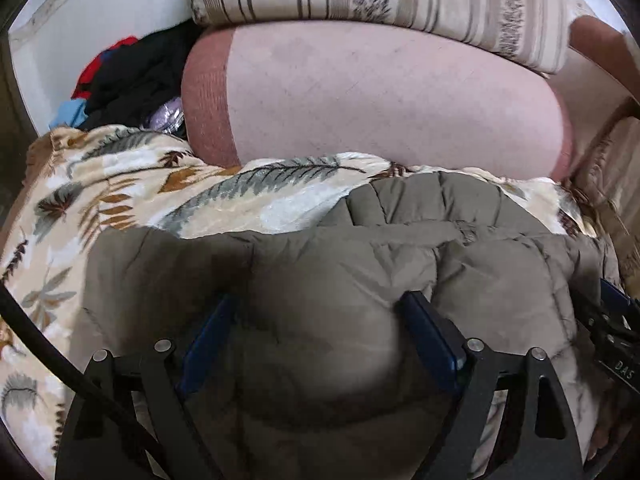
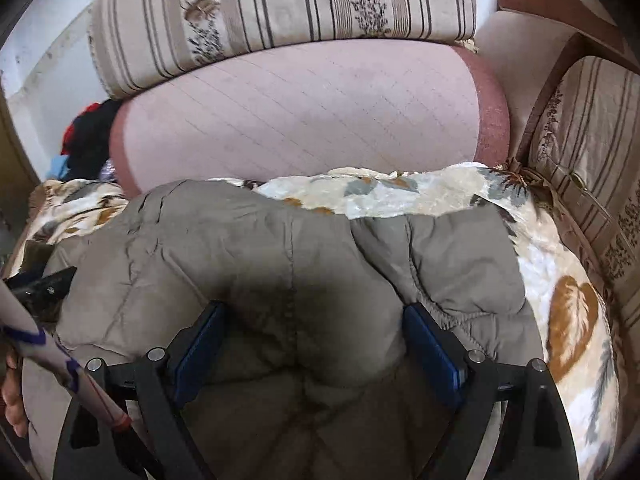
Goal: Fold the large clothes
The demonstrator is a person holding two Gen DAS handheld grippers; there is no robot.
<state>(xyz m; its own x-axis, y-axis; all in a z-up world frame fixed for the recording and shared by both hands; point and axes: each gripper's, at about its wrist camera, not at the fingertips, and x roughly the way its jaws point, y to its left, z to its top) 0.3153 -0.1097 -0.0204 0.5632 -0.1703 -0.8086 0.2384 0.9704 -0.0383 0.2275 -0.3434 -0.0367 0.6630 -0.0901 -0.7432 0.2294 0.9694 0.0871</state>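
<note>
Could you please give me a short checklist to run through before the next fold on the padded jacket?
1. Left gripper open, nothing pinched: ok.
2. Right gripper open, nothing pinched: ok.
3. Olive jacket lying on the leaf-print blanket: ok.
4. Jacket flat and smooth: not ok, puffy and creased.
5. Sleeves tucked in: cannot tell.
6. Clothes pile apart from the jacket: ok.

Quilted matt olive jacket (image 1: 320, 264) of puffy cloth, plush leaf-print blanket (image 1: 132, 184) with slight sheen, pink woven-cloth cushion (image 1: 380, 96), matt black plastic gripper frames with blue finger pads (image 2: 434, 344)
</note>
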